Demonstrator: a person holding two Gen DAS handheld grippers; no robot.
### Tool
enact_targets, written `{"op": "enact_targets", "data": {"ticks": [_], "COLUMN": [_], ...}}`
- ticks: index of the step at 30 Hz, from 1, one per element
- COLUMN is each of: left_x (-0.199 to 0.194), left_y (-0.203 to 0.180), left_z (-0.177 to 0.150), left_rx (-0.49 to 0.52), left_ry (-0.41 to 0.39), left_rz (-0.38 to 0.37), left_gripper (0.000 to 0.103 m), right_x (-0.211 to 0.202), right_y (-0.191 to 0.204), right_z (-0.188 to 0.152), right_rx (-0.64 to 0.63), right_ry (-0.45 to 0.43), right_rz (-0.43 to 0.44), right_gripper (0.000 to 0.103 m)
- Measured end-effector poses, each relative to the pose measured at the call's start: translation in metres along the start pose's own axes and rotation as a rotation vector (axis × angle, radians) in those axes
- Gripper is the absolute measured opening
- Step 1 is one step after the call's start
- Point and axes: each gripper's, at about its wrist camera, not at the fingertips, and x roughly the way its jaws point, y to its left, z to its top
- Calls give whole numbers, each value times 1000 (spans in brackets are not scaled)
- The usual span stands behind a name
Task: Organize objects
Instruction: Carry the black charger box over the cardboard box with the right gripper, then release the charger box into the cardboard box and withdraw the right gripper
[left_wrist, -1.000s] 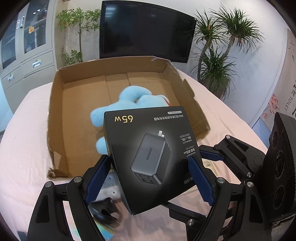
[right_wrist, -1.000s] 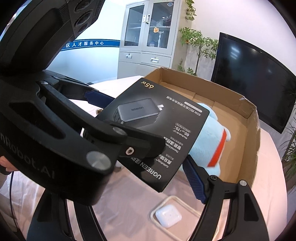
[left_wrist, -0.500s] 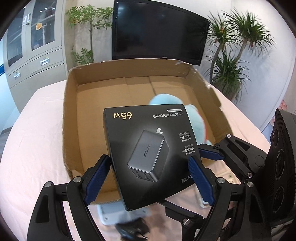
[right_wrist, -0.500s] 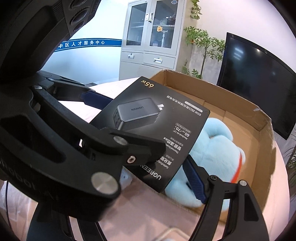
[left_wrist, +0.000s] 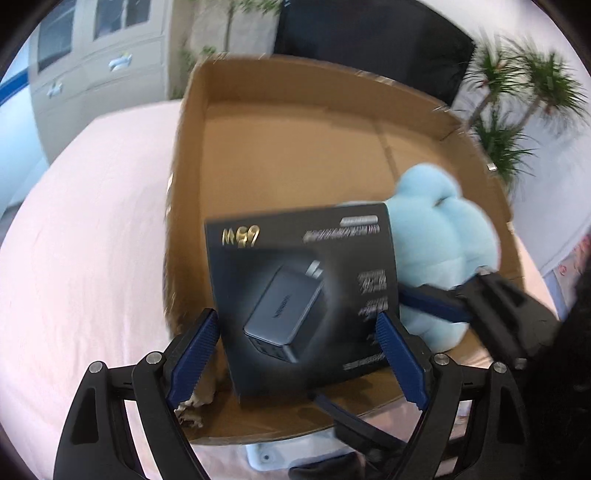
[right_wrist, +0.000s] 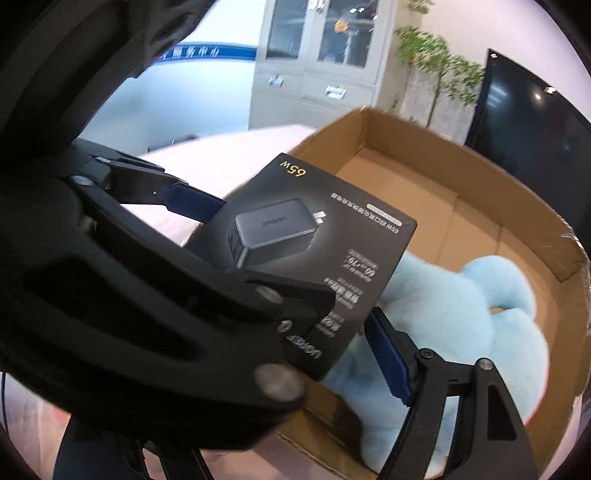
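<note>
Black charger box (left_wrist: 303, 295) pinched edge-to-edge btwn blue pads of left gripper (left_wrist: 297, 347), held tilted above near-left corner of open cardboard box (left_wrist: 295, 147); "65w" print upside down. Light-blue plush toy (left_wrist: 439, 251) lying inside carton, right side, just beside charger box. In right wrist view, charger box (right_wrist: 314, 251) seen w/ left gripper's arm crossing in front. Right gripper (right_wrist: 369, 354): only one blue finger (right_wrist: 388, 362) visible, over plush (right_wrist: 461, 332); other hidden, so grip state — cannot tell. Carton on pink-covered counter (left_wrist: 92, 221). Monitor (right_wrist: 535, 129) behind carton.
</note>
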Motion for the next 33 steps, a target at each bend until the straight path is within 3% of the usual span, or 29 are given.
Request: {"op": "enact_targets", "data": {"ticks": [5,9,14,17,19,20,23,27,31,33], "left_x": [-33,-64,-67,-46,-27,-14,16,44,44,40], "left_y": [-11,-41,-102,-148,-169,-177,-186,-178,-176,-173], "left_z": [-5,-16,-57,-91,-104,-113,-124,-130,-142,-148], "left_rx": [-17,18,71,130,152,153,128,52,34,22], "left_ry": [-89,-141,-101,-55,-11,4,45,99,105,102], "left_rz": [43,17,-99,-159,-154,-145,-96,-80,-117,-136], "left_gripper": [86,88,91,91,91,91,87,64,64,64], "right_x": [-21,-65,-135,-154,-157,-156,-148,-140,-148,-159], "right_y": [-1,-22,-75,-107,-119,-121,-117,-106,-104,-102], "right_z": [-3,-18,-77,-130,-170,-188,-226,-245,-247,-236], "right_rx": [15,118,365,517,610,635,675,668,625,630], "right_ry": [-11,-52,-93,-42,12,43,103,134,128,65], "right_rz": [-32,-57,-152,-227,-229,-228,-219,-201,-237,-158], "right_gripper": [76,77,80,80,75,65,55,40,39,40]}}
